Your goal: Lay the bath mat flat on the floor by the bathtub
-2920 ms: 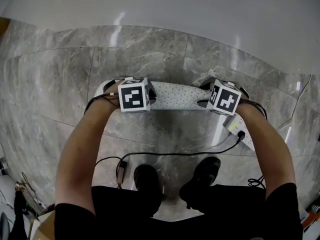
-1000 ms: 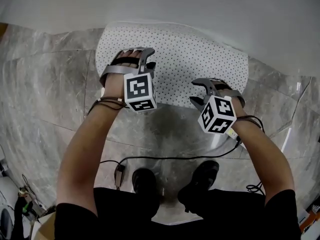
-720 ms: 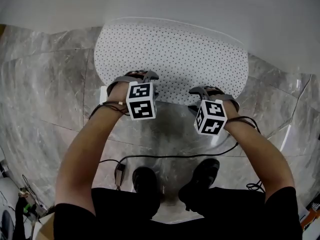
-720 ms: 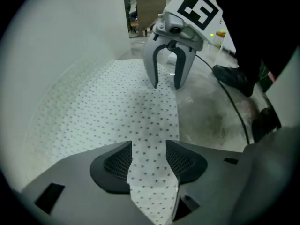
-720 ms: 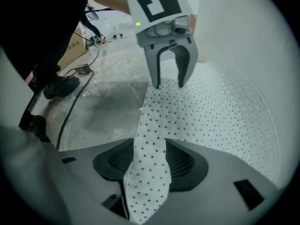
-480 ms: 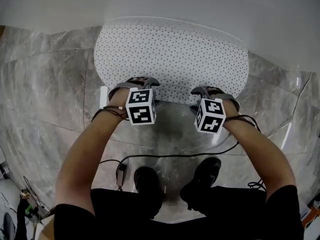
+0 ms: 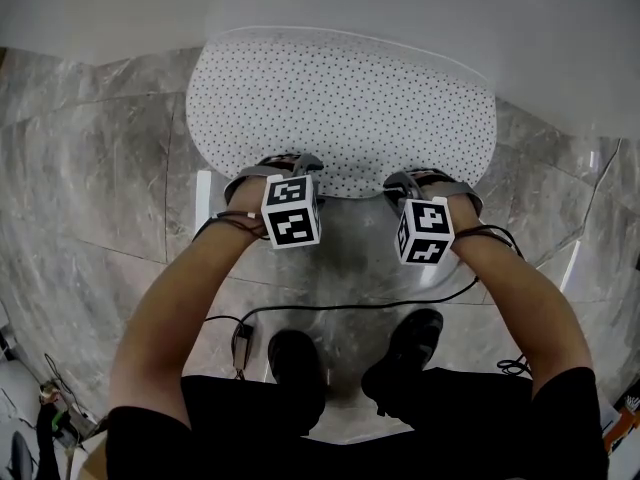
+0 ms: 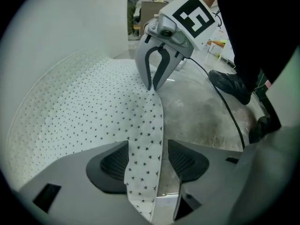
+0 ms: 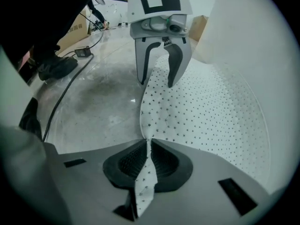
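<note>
One bath mat (image 7: 340, 108), white with small dark stars, lies spread across the upper middle of the head view, on the grey marble floor (image 7: 90, 168). Its far edge runs along the white bathtub (image 7: 400, 18) at the top of the frame.

Two grippers sit at the mat's near edge, both pointing steeply down, each topped by one of the two marker cubes (image 7: 291, 224). The left gripper (image 7: 285, 163) is at centre left and the right gripper (image 7: 425, 180) at centre right, well apart along the same edge.

In the left gripper view, a raised strip of the mat's edge passes between the two pads (image 8: 115, 165). The jaws have just been opening and stand wide, with a gap on either side of the fabric. In the right gripper view, the two pads (image 9: 131, 161) have just been closing and now pinch a thin fold of the mat's edge between them.

Two black shoes (image 7: 295, 358) stand at the lower centre of the head view, and one black cable (image 7: 350, 308) curves across the floor just above them.
</note>
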Motion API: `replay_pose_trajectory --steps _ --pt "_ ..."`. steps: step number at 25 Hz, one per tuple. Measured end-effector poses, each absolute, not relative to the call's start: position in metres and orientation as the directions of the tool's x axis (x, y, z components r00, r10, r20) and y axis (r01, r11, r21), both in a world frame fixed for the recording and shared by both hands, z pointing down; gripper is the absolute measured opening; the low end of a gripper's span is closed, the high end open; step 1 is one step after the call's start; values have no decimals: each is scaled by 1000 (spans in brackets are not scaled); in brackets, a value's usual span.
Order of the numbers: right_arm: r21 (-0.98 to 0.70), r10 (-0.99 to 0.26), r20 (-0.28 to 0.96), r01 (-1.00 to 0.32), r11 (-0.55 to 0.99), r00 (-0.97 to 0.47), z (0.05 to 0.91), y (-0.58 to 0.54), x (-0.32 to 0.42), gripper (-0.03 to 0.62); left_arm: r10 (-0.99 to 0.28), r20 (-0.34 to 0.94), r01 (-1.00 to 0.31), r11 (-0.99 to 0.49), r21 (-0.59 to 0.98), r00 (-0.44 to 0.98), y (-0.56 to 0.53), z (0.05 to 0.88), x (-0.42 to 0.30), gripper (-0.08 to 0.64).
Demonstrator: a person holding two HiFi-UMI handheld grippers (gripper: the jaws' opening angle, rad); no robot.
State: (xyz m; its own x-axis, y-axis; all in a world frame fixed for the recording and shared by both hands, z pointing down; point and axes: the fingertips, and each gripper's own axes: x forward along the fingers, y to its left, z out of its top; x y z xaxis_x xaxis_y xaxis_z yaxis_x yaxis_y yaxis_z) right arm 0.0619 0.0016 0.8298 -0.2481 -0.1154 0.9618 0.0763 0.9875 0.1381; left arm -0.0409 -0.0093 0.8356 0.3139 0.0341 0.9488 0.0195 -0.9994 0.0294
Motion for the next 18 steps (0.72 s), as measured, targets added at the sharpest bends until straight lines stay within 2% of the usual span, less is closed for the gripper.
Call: replay_pose_trajectory --steps 5,8,11,12,13,14,18 --pt "50 -74 949 -85 995 -305 813 -10 58 38 -30 943 31 -999 -42 330 -9 829 -27 259" --pt "-49 -62 917 -264 963 -395 793 -30 58 38 -47 940 47 -997 -67 337 -3 827 -18 259" --pt "-157 -46 880 -381 911 -472 777 -46 59 38 -143 942 52 -985 -167 303 -13 824 -17 256" --pt "-172 -34 877 -380 909 -480 775 -46 59 38 -187 939 52 -976 -211 289 -21 822 -19 200" --pt "-176 -19 879 -361 916 -477 775 -44 59 38 -218 935 49 -970 -240 278 -28 820 -21 88" --pt "-174 -1 885 -333 927 -466 776 -38 59 38 -223 936 38 -969 -242 274 -32 819 -23 18" --pt "-197 81 903 -239 951 -422 790 -9 56 38 -123 960 46 -989 -138 252 -22 827 -28 14"
